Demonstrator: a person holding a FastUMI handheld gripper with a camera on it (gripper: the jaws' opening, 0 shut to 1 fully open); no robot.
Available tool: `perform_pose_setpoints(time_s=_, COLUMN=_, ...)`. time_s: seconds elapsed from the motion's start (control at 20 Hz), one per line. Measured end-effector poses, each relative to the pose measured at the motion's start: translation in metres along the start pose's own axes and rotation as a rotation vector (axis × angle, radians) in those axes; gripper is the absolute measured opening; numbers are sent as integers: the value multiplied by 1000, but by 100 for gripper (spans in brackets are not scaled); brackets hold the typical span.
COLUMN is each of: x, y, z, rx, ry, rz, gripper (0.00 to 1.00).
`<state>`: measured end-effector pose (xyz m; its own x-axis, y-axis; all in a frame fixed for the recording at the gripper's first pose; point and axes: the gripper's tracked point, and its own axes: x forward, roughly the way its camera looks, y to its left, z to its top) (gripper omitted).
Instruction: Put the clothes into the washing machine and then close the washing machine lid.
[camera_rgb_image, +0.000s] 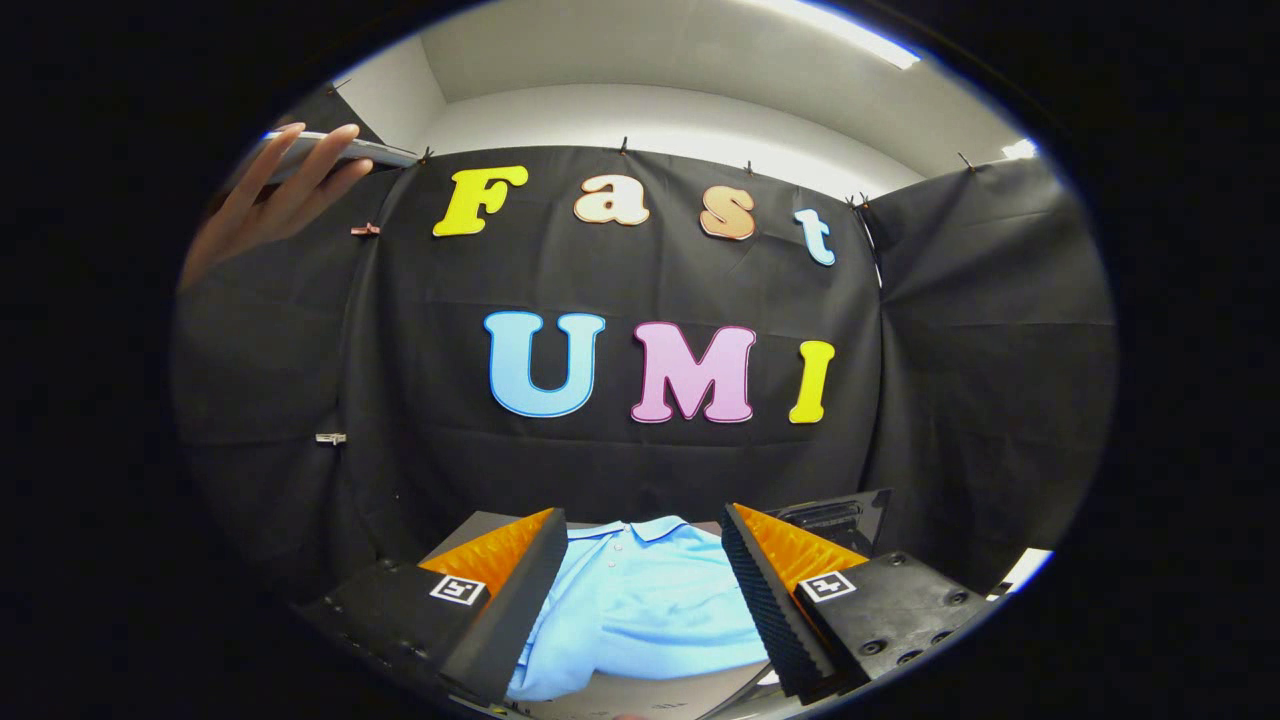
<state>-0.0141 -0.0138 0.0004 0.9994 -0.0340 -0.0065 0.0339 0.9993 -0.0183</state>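
light blue polo shirt (640, 600) lies spread on the surface (640, 695), between and just ahead of the wide, empty jaws of the gripper (640, 570), likely lined up to pinch it. a hand (275, 195) holds a phone (340, 150) well beyond.

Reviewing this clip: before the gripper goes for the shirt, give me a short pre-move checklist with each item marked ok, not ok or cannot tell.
1. Gripper open: ok, the fingers stand wide apart and press on nothing.
2. Light blue polo shirt in line: ok, it lies on the table between and just ahead of the fingers, collar toward the booth wall.
3. Shirt free of other things: ok, nothing lies on its visible part.
4. Washing machine open: cannot tell; a dark framed part stands beyond the right finger, but whether it is the lid is unclear.
5. Path free of people: ok, a hand holding a phone is high up, far from the shirt.
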Motion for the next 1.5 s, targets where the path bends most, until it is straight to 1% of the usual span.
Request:
perform_pose_setpoints(time_s=0.3, x=15, y=4, z=-14, rx=0, ry=50, rz=19, gripper=98)
perform_pose_setpoints(time_s=0.5, x=35, y=-1, z=-48, rx=1, ry=168, rz=15, gripper=98)
perform_pose_setpoints(time_s=0.65, x=52, y=-3, z=-62, rx=-10, ry=208, rz=19, gripper=98)
perform_pose_setpoints(time_s=0.75, x=65, y=4, z=-66, rx=-39, ry=221, rz=46, gripper=98)
perform_pose_setpoints(time_s=0.85, x=79, y=17, z=-70, rx=-58, ry=242, rz=90, gripper=98)
perform_pose_setpoints(time_s=0.95, x=92, y=25, z=-85, rx=-77, ry=302, rz=116, gripper=98)
perform_pose_setpoints(time_s=1.1, x=108, y=28, z=-123, rx=-86, ry=441, rz=121, gripper=98)
perform_pose_setpoints(time_s=1.3, x=128, y=25, z=-143, rx=-51, ry=545, rz=102, gripper=98)
perform_pose_setpoints(time_s=1.35, x=126, y=24, z=-147, rx=-47, ry=566, rz=101, gripper=98)
perform_pose_setpoints(time_s=1.5, x=132, y=24, z=-164, rx=-50, ry=638, rz=116, gripper=98)
